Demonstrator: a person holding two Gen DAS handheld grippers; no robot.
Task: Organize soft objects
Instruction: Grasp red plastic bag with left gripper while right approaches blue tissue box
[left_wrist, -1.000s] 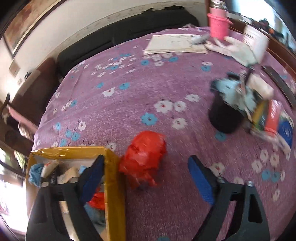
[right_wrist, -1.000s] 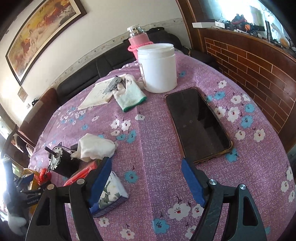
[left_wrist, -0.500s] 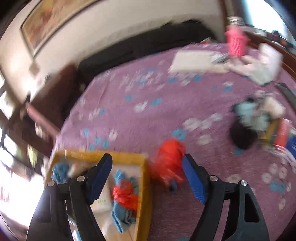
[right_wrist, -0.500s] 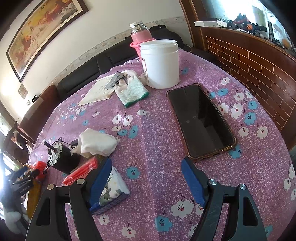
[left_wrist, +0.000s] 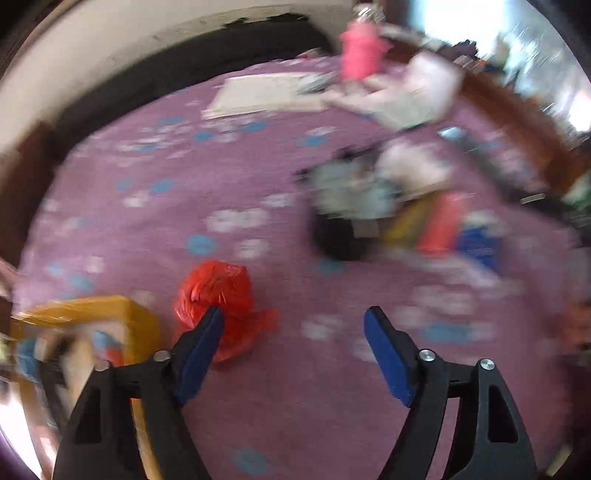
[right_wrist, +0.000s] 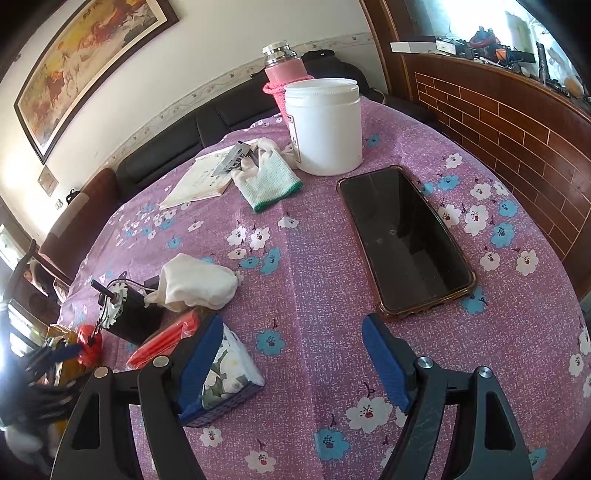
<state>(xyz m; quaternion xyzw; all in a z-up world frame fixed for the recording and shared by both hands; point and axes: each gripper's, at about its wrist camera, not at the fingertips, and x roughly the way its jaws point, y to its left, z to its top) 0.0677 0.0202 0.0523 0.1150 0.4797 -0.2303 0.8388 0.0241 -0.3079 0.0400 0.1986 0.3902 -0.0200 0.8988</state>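
A crumpled red plastic bag (left_wrist: 216, 295) lies on the purple flowered tablecloth beside a yellow cardboard box (left_wrist: 110, 310) that holds soft items. My left gripper (left_wrist: 293, 325) is open and empty, its left finger just in front of the bag. My right gripper (right_wrist: 291, 332) is open and empty above the cloth. A white cloth (right_wrist: 195, 282) lies on a black motor (right_wrist: 129, 314). A white and green glove (right_wrist: 269, 177) lies near a white jar (right_wrist: 325, 125). A floral tissue pack (right_wrist: 225, 376) sits by my right gripper's left finger. The left wrist view is blurred.
A black phone (right_wrist: 402, 240) lies flat to the right. A pink bottle (right_wrist: 282, 74) and a paper booklet (right_wrist: 203, 181) stand at the far side. A red packet (right_wrist: 166, 343) lies by the tissue pack. A brick ledge (right_wrist: 517, 122) borders the table on the right.
My left gripper has swung right, from over the yellow box back toward the red bag and table middle. My right gripper has barely moved.
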